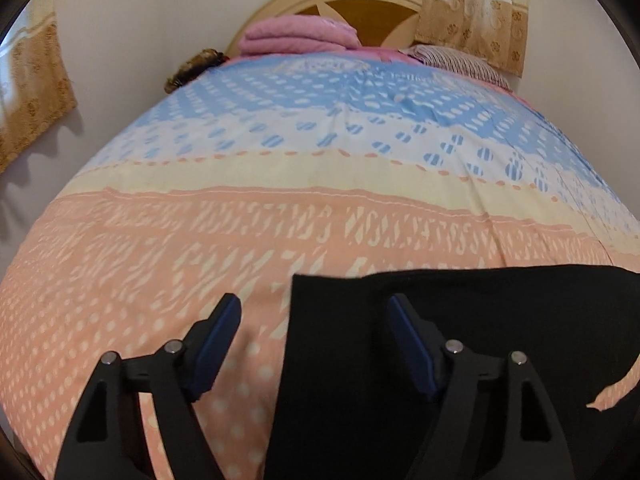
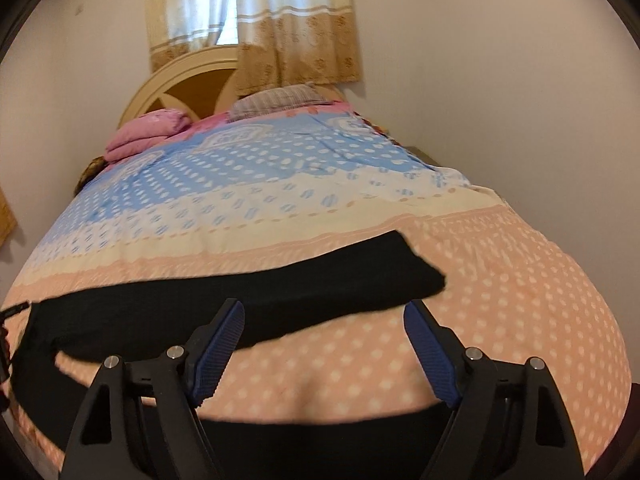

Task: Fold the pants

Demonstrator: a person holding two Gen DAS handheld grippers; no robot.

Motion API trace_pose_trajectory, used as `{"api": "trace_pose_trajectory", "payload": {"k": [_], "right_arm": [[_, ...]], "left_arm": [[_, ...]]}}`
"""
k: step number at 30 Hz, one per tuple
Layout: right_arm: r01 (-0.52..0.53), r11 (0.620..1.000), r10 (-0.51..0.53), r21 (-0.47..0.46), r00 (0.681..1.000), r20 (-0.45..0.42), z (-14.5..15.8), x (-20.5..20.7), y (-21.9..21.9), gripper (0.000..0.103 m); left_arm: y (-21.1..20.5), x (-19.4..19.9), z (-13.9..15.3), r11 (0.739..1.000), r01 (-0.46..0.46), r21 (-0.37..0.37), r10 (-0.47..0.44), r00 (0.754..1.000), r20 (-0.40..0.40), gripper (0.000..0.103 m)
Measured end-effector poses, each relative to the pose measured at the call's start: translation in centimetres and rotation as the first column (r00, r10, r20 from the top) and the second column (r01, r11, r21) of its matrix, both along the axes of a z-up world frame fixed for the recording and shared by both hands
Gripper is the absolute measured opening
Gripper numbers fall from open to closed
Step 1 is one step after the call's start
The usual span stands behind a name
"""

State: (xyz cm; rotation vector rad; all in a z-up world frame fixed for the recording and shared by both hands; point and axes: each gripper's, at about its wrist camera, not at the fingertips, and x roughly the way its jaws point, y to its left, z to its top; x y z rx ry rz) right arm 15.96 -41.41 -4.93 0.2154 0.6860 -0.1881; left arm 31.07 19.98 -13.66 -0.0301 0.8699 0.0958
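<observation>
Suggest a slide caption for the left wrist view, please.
Open left gripper hovering over black pants on bed.

Matt black cloth pants point(image 1: 460, 340), soft printed cotton bedspread point(image 1: 280, 208), ribbed blue pads point(image 2: 218, 354), glossy wooden headboard point(image 1: 360, 4)

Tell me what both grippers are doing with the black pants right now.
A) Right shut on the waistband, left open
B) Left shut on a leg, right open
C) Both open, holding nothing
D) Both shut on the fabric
C: the left gripper and right gripper both have their fingers spread wide, and the pants lie loose on the bed.
</observation>
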Motion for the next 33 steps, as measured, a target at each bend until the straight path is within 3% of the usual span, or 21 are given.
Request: {"api": "trace_pose_trajectory", "payload": {"k": [5, 7, 10, 14, 20, 23, 27, 33], "right_arm": [[0.04, 0.999, -0.039, 0.026, 0.998, -0.048, -0.7, 2.7, -2.7, 0.083], [0.05, 0.998, -0.048, 0.022, 0.996, -0.069, -1.0, 3.6, -3.4, 0.083], [0.068, 0.996, -0.063, 0.053, 0.994, -0.095, -1.6, 4.7, -4.9, 0.083], [0.107, 0.991, -0.098, 0.081, 0.989, -0.115, -2.3, 6.0, -7.0, 0.083], [0.147, 0.987, -0.133, 0.071, 0.977, -0.165, -3.6, 7.4, -9.0, 0.083], [0.156, 0.987, -0.144, 0.047, 0.972, -0.186, -3.8, 8.4, -9.7, 0.083], [0.152, 0.988, -0.143, 0.028, 0.968, -0.207, -3.7, 10.3, -10.4, 0.083], [0.122, 0.99, -0.099, 0.073, 0.96, -0.261, -5.1, 13.9, -11.1, 0.083]], "left_arm": [[1.2, 2.1, -1.3, 0.998, 0.017, -0.065, -0.021, 0.998, -0.055, 0.075], [1.7, 2.8, -1.8, 0.995, 0.021, -0.102, -0.029, 0.997, -0.075, 0.058], [1.8, 3.1, -2.3, 0.989, 0.043, -0.144, -0.058, 0.993, -0.1, 0.046], [1.6, 3.1, -2.6, 0.989, 0.053, -0.137, -0.068, 0.992, -0.11, 0.042], [2.1, 3.0, -2.0, 0.991, 0.047, -0.128, -0.058, 0.995, -0.086, 0.017], [2.1, 2.9, -1.4, 0.988, 0.06, -0.139, -0.068, 0.996, -0.052, 0.015], [1.8, 3.2, -1.9, 0.992, 0.067, -0.108, -0.075, 0.995, -0.067, 0.014], [1.7, 3.5, -2.7, 0.993, 0.052, -0.108, -0.06, 0.996, -0.072, 0.014]]}}
